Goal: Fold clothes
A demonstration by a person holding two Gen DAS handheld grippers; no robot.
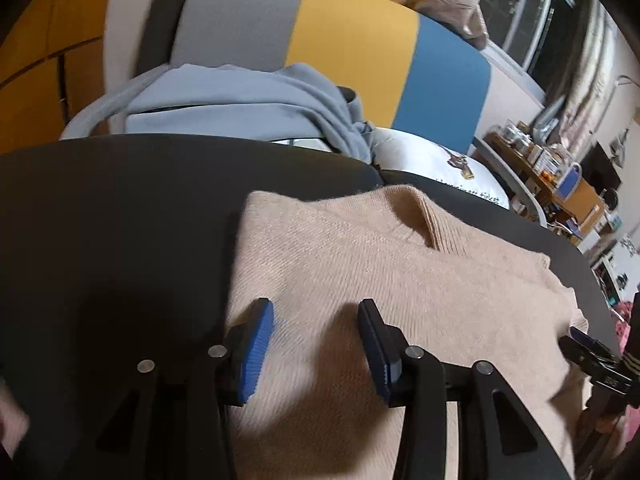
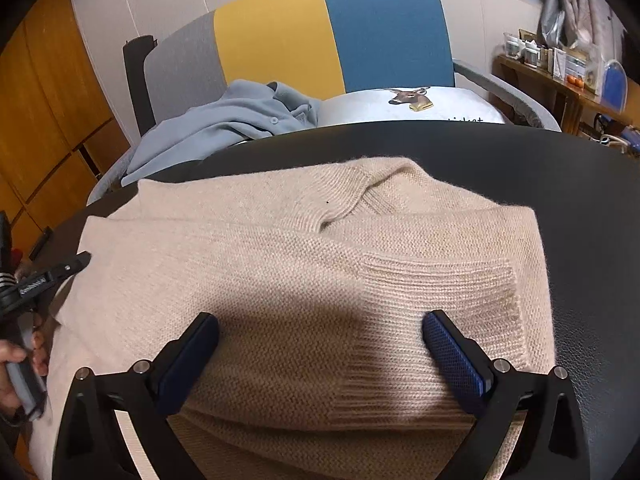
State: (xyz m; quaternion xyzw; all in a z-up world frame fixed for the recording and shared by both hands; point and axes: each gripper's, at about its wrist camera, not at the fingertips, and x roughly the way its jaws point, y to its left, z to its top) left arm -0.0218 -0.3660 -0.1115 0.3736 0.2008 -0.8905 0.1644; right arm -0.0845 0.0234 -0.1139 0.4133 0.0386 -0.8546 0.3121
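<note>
beige knit sweater (image 2: pixel 304 264) on black table (image 2: pixel 592 184), sleeves folded in, we judge final fold left | left gripper (image 1: pixel 316 344) half-spread, right gripper (image 2: pixel 320 344) wide, both released over it | blue shirt (image 2: pixel 224 120) on chair unfolded

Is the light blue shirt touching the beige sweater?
Apart. The left wrist view shows a strip of bare black table between the light blue shirt, lying on the chair behind, and the beige sweater.
</note>
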